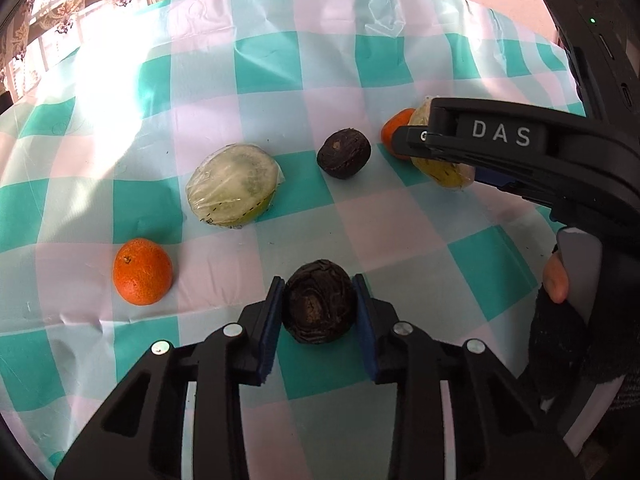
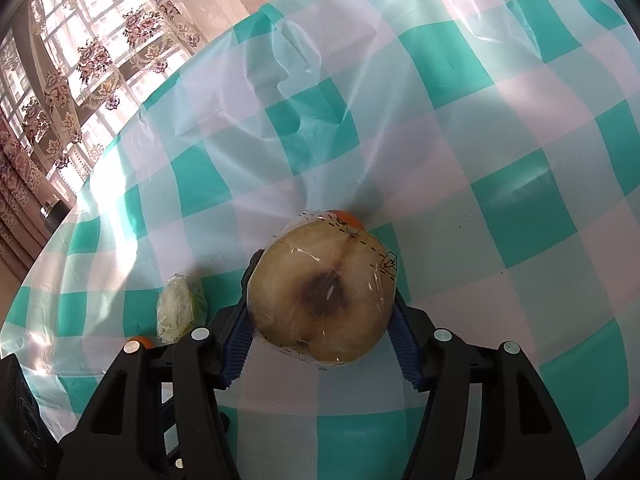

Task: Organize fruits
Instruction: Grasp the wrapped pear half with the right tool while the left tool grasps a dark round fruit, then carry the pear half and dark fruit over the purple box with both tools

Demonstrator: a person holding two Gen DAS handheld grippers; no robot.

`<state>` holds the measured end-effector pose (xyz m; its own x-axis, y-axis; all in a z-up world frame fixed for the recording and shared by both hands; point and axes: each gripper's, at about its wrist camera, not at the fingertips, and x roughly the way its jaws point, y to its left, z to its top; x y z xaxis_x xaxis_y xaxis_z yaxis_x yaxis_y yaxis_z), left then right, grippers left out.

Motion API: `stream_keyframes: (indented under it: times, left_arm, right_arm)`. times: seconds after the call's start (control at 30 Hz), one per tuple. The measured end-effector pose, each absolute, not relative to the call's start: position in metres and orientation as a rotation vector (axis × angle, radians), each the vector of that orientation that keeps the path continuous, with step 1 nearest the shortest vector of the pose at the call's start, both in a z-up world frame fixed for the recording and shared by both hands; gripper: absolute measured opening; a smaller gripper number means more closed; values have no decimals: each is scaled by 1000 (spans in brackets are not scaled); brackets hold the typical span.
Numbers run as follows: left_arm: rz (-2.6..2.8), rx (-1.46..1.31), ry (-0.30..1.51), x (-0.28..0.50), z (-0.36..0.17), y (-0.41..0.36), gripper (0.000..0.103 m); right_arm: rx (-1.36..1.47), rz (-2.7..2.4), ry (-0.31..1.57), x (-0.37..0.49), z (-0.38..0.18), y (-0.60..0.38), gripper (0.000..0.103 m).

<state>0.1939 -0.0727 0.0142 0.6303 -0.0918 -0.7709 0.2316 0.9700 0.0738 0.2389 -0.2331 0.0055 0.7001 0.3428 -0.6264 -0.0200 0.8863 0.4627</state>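
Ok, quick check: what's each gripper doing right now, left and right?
Left gripper: shut on the dark round fruit, which sits on the tablecloth.
Right gripper: shut on the plastic-wrapped pale fruit.

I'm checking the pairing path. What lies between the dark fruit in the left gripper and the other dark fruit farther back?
Nothing visible. The left gripper holds a dark fruit; only bare checked tablecloth separates it from the other dark fruit. The wrapped fruit half lies off to the left.

The glossy teal-and-white checked plastic tablecloth (image 2: pixel 460 128) is shining; clear crinkled film is wrapping the pale cut fruit (image 2: pixel 320 300); the pebbly-skinned orange (image 1: pixel 143 271) is looking matt.
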Motion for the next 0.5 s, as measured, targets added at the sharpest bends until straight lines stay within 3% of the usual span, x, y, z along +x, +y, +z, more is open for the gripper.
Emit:
stream_keyframes:
  times: [0.5]
  left_arm:
    - [-45,50,843,181,18,-43,34]
  right_arm:
    - [457,187,772,239,7,-234,60]
